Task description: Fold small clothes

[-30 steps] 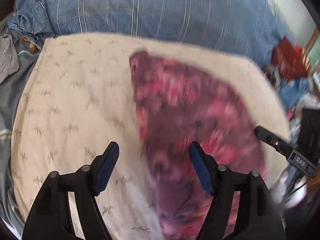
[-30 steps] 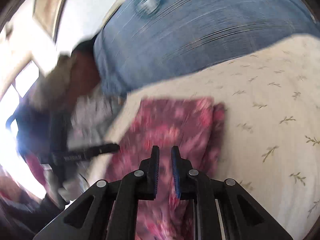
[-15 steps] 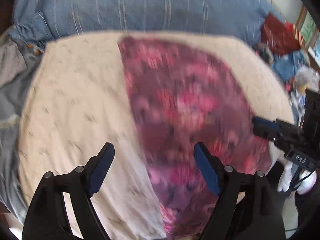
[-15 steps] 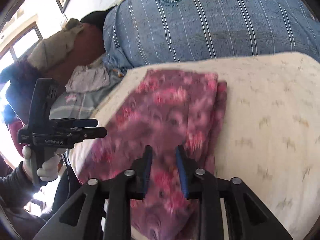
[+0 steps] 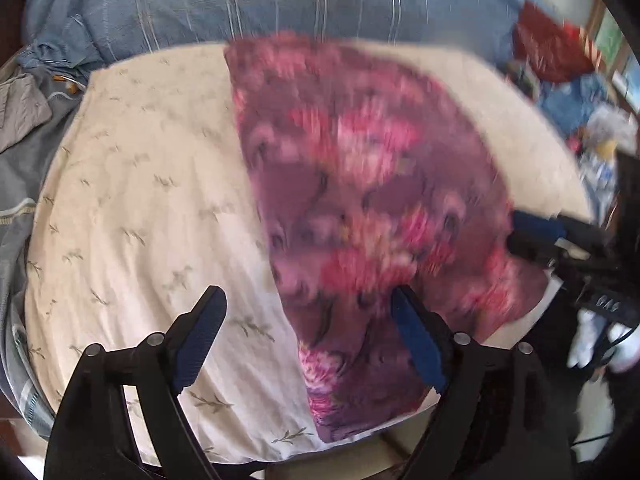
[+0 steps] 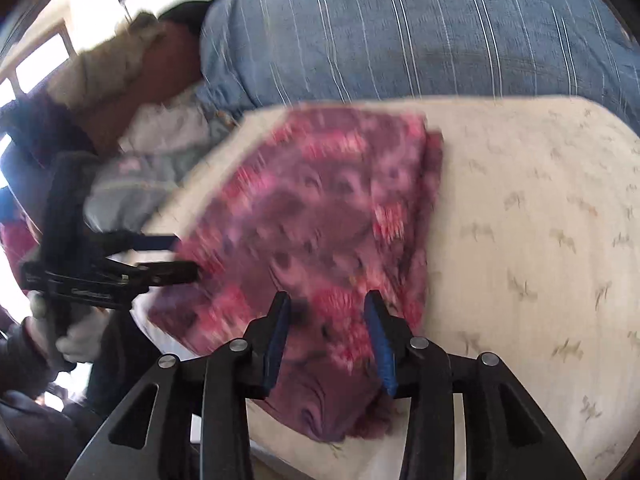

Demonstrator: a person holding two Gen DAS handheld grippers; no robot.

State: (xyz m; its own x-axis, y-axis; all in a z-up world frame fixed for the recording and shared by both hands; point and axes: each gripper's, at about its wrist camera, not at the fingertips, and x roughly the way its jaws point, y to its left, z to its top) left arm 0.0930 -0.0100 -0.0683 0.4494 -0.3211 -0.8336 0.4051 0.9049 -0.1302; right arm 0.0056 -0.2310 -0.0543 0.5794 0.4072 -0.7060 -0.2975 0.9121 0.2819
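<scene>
A folded purple and pink floral garment lies flat on a cream leaf-print cushion, its near end at the front edge. My left gripper hovers over the garment's left edge. Its jaws are wide and still opening, and no cloth is pinched. In the right wrist view the same garment lies under my right gripper. Those jaws are opening, with the cloth below them and not pressed by the pads. Each gripper shows in the other's view: the right gripper and the left gripper, held by a white-gloved hand.
A big blue striped pillow lies behind the cushion. Grey clothes sit at its left, and red and blue things are piled at the far right. The cushion's front edge is just below my fingers.
The right jaws went from nearly shut to apart, off the cloth. The left jaws widened a little. Both grippers drew back toward the garment's near end.
</scene>
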